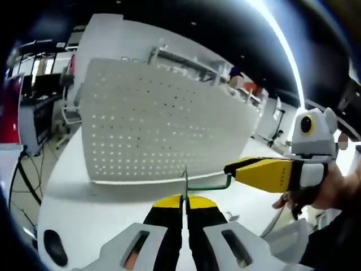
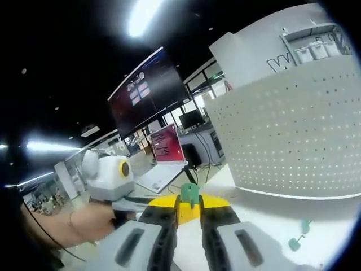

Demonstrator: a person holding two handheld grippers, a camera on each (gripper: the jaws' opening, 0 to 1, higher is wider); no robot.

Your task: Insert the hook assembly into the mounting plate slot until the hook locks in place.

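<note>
The hook looks like a thin, bent metal wire with a green coat, so it is probably light and stiff, and a bit slippery where the coat is smooth. A good place to hold it is likely at each end, so it is not twisting when it is pushed in.

In the left gripper view, the left gripper is pressing its yellow-tipped jaws together on the upright end of the wire. The wire is running from there to the right, where the right gripper is pinching the far end with its jaws closed. A hand is holding that gripper.

In the right gripper view, the right gripper is squeezing a small green piece of the hook between its closed jaws. The left gripper is showing at the left side.

The hook is hanging in the air above the white table, near the white pegboard plate. It is not touching the plate yet, so the pushing-in step is not yet done. Two small green parts are lying on the table at the right.
</note>
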